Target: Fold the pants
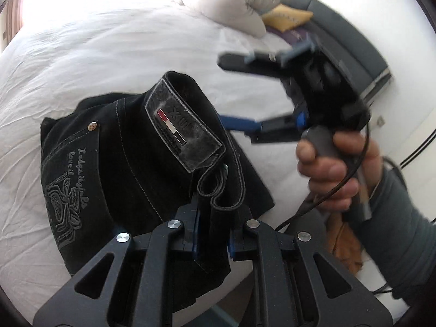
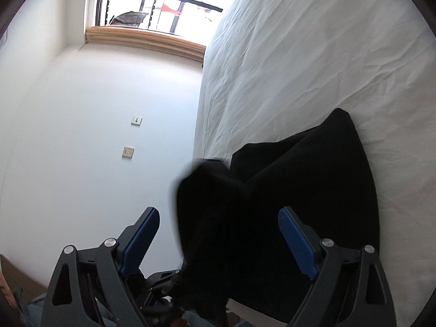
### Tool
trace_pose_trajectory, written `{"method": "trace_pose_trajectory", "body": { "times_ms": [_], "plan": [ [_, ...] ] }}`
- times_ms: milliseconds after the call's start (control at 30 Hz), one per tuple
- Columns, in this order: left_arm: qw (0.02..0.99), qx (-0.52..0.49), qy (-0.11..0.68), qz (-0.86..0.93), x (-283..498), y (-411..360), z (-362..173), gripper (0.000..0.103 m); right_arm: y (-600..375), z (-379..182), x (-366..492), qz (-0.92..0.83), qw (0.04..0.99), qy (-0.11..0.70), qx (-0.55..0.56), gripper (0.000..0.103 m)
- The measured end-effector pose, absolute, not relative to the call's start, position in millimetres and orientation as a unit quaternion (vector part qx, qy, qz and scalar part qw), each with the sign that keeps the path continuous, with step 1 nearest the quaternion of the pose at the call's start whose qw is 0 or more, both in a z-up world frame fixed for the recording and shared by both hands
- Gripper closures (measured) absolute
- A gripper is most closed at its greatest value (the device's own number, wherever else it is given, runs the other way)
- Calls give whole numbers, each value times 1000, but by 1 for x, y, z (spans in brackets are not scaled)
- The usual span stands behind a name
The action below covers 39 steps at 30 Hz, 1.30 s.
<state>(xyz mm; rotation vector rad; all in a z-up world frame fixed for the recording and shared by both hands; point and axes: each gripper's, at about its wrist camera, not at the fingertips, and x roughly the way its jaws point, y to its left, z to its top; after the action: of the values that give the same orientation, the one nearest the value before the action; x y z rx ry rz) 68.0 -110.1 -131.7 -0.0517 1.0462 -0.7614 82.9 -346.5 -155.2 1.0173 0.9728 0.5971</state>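
Note:
Black jeans [image 1: 114, 160] with a grey waistband patch and stitched back pocket lie bunched on the white bed [image 1: 90, 43]. My left gripper [image 1: 212, 218] is shut on the jeans' waistband and lifts that edge. My right gripper [image 1: 231, 95] is open in the left wrist view, held in a hand above the bed to the right of the jeans. In the right wrist view the right gripper [image 2: 218, 234] is open with its blue pads [image 2: 297, 245] wide apart, and the black jeans [image 2: 286, 190] hang between and beyond them, not gripped.
A grey-white pillow [image 1: 234, 2] and a yellow cushion [image 1: 286, 16] lie at the bed's far end by a dark headboard [image 1: 348, 43]. A white wall [image 2: 109, 136] with two sockets and a barred window [image 2: 163, 0] stand beside the bed.

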Motion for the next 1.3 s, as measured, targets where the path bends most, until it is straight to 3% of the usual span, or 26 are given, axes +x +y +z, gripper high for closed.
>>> {"method": "trace_pose_trajectory", "body": {
  "times_ms": [300,400,467,567,867,1133,1300],
  "plan": [
    [813,33,467,-347,52,-135,-122,90,-302,-142,96,293,727,498,371,12],
    [814,44,465,-345,51,-151,-120,90,-288,-139,101,287,740,523,311,35],
    [816,48,463,-343,51,-155,-119,90,-281,-139,105,281,745,535,282,66],
    [817,54,459,-345,54,-170,-114,90,-289,-140,104,278,750,534,273,79],
    [818,93,448,-350,54,-213,-122,90,-324,-133,100,268,767,526,251,83],
    [803,86,480,-341,64,-247,-172,86,-353,-176,113,234,756,548,269,83],
    [782,49,496,-374,63,-243,-184,50,-370,-196,113,220,748,547,306,78]
  ]
}}
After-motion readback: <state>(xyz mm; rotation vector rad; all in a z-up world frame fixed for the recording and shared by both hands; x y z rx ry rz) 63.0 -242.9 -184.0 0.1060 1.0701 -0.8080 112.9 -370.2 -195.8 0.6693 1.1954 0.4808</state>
